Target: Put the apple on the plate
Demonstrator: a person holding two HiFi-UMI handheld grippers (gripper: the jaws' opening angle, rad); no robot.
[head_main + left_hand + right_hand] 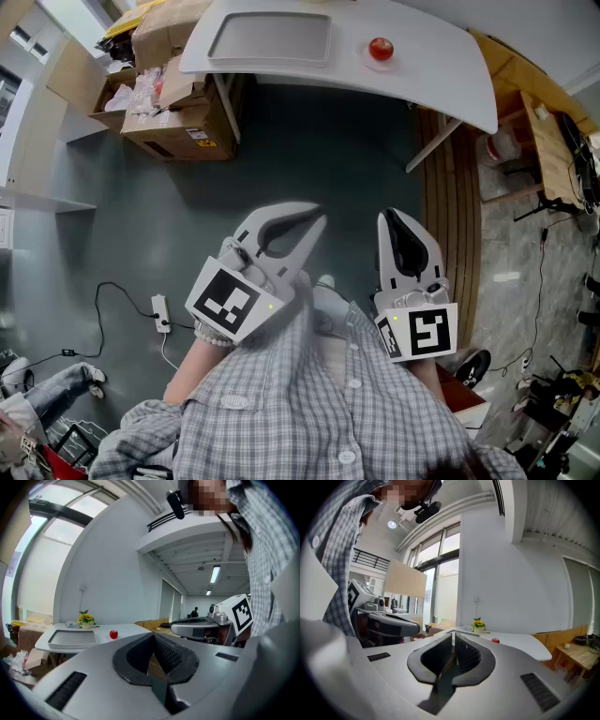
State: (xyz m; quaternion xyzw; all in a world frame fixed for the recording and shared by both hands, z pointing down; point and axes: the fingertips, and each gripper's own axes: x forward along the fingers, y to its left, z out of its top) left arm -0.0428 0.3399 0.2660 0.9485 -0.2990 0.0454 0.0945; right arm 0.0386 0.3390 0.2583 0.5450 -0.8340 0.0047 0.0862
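- Across the top of the head view stands a white curved-edge table (441, 70), well apart from both tools.
- On it, right of centre, sits the small round red apple (381, 49). A faint pale round shape shows around it, and I cannot tell whether that is a plate.
- Left of the apple and apart from it lies a shallow rectangular pale grey tray (272, 39).
- At lower centre the left gripper (317, 217), grey plastic with black pads, is held close to the person's grey-and-white checked shirt (309, 403). Its tips point toward the upper right of the frame.
- In the left gripper view its jaws are pressed together with nothing between them. The apple shows far off at centre left, right of the tray.
- Just right of it in the head view, the right gripper (390, 217) points toward the top of the frame. The two grippers are side by side and not touching.
- In the right gripper view the ribbed pads (466, 656) stand tight together, only a thin slit between them, and they hold nothing. The apple is a small red dot right of centre on the distant table.
- A small pot of yellow flowers (478, 625) stands on the table beyond the apple in that view.
- Brown cardboard boxes (173, 117) crowd the upper left of the head view, beside the table.
- A white power strip (161, 314) with its cable lies on the grey floor at the left.
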